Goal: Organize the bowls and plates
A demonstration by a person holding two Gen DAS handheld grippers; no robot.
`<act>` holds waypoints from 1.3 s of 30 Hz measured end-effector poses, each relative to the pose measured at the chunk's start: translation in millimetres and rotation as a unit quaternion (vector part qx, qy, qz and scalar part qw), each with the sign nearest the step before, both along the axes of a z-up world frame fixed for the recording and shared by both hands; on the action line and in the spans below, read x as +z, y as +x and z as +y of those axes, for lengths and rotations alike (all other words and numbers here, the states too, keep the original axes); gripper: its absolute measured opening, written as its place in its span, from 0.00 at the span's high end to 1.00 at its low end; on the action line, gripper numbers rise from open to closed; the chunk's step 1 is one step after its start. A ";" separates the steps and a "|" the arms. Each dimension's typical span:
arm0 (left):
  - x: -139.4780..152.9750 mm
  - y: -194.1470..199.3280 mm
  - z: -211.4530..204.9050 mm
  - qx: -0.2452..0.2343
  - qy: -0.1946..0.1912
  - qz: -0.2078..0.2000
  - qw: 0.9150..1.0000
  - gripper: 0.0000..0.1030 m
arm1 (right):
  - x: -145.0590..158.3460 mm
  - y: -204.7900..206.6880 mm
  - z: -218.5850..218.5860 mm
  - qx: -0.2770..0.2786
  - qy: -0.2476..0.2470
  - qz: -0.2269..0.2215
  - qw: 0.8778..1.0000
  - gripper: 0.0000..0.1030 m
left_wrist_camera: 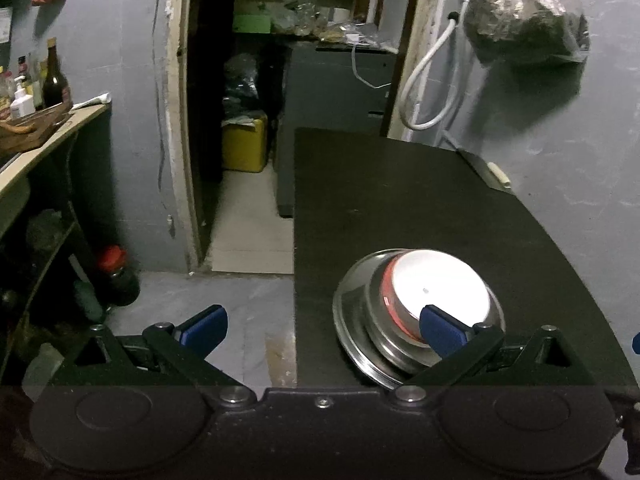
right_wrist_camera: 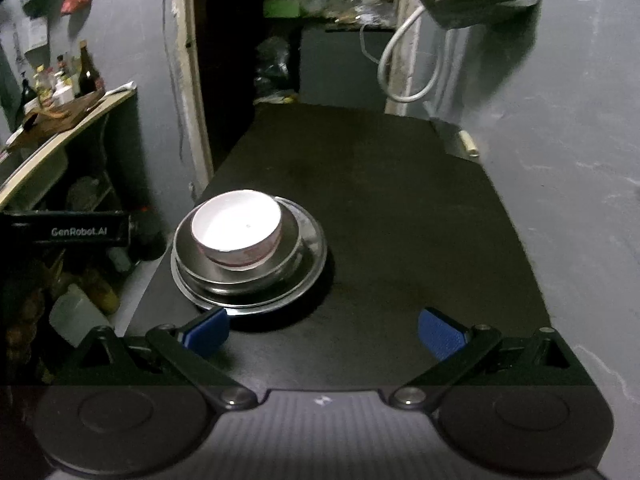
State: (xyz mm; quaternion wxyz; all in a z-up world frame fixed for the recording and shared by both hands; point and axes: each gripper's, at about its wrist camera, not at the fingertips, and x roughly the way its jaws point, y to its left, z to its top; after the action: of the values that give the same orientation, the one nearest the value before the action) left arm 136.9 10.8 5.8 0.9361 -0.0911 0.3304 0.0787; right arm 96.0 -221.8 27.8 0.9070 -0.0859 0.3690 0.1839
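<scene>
On the black table (left_wrist_camera: 400, 200) (right_wrist_camera: 400, 200) stands one stack: a steel plate (left_wrist_camera: 352, 320) (right_wrist_camera: 308, 276) at the bottom, a steel bowl (left_wrist_camera: 384, 336) (right_wrist_camera: 240, 276) in it, and a white bowl with a red outside (left_wrist_camera: 440, 284) (right_wrist_camera: 236, 220) on top. My left gripper (left_wrist_camera: 324, 330) is open at the table's left edge; its right pad (left_wrist_camera: 440, 330) overlaps the stack in the left wrist view, its left pad (left_wrist_camera: 204, 330) hangs over the floor. My right gripper (right_wrist_camera: 324, 332) is open and empty, just in front of the stack.
A doorway (left_wrist_camera: 256, 120) opens behind the table, with a yellow box (left_wrist_camera: 244, 144) on its floor. A counter with bottles (left_wrist_camera: 36, 92) (right_wrist_camera: 60, 84) runs along the left. A hose (left_wrist_camera: 424, 76) and a hanging bag (left_wrist_camera: 524, 16) are on the right wall. The other gripper's body (right_wrist_camera: 72, 230) shows at left.
</scene>
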 end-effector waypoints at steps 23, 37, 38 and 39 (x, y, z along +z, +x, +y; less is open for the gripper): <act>19.6 -76.0 -29.2 0.031 0.067 -0.012 0.997 0.01 | -2.0 -42.3 -33.6 0.028 0.065 -0.017 0.997 0.00; 23.6 -120.8 -58.5 0.032 0.112 0.011 0.993 0.01 | -16.1 -71.3 -59.2 0.014 0.109 0.007 0.994 0.00; 23.7 -123.2 -58.4 0.033 0.114 0.015 0.993 0.01 | -16.1 -74.0 -58.9 0.016 0.108 0.008 0.994 0.00; 24.1 -125.2 -58.1 0.035 0.114 0.015 0.993 0.01 | -15.6 -76.8 -59.1 0.017 0.108 0.007 0.994 0.00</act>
State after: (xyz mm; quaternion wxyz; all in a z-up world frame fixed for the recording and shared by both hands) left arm 11.6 -47.3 29.9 0.9319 0.0062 0.3299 0.1504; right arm 19.2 -280.9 12.2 0.9052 0.0072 0.3514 0.2389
